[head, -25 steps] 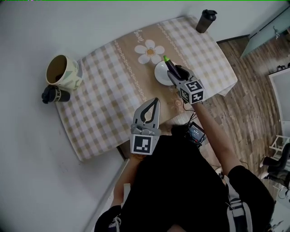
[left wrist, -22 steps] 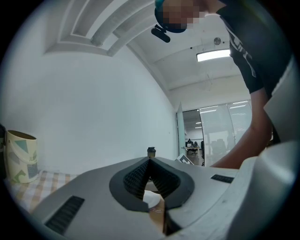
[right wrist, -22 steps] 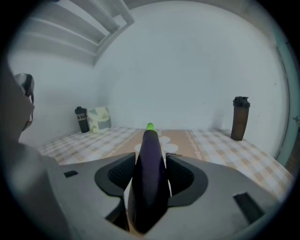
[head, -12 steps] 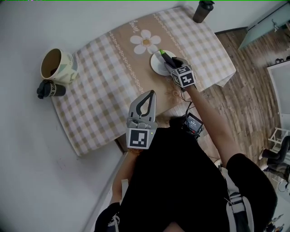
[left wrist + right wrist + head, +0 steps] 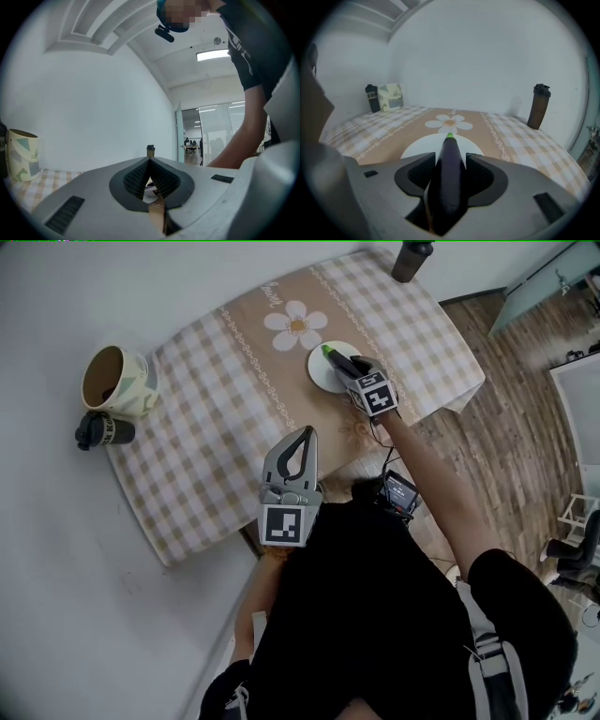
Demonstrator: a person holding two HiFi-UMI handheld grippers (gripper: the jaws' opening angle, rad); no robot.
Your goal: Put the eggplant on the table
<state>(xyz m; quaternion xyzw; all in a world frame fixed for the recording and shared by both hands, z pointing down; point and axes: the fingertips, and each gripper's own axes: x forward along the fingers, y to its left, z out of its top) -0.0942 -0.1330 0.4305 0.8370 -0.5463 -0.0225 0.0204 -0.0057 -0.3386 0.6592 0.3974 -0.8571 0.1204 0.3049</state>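
A dark purple eggplant (image 5: 449, 180) with a green tip sits lengthwise between the jaws of my right gripper (image 5: 450, 161), which is shut on it. In the head view the eggplant (image 5: 338, 361) pokes out of the right gripper (image 5: 349, 367) just over a white plate (image 5: 323, 379) on the checked tablecloth. The plate (image 5: 417, 147) shows beneath the eggplant's tip in the right gripper view. My left gripper (image 5: 300, 442) hovers level at the table's near edge with its jaws shut and nothing between them; the left gripper view shows those jaws (image 5: 150, 161) meeting at the tip.
A large cream mug (image 5: 120, 382) and a small dark bottle (image 5: 101, 430) stand at the table's left end. A dark shaker bottle (image 5: 411, 259) stands at the far right corner. A flower print (image 5: 295, 324) lies behind the plate. Wooden floor is to the right.
My right gripper has come down with the eggplant, from above the plate to just over it. The left gripper has stayed where it was.
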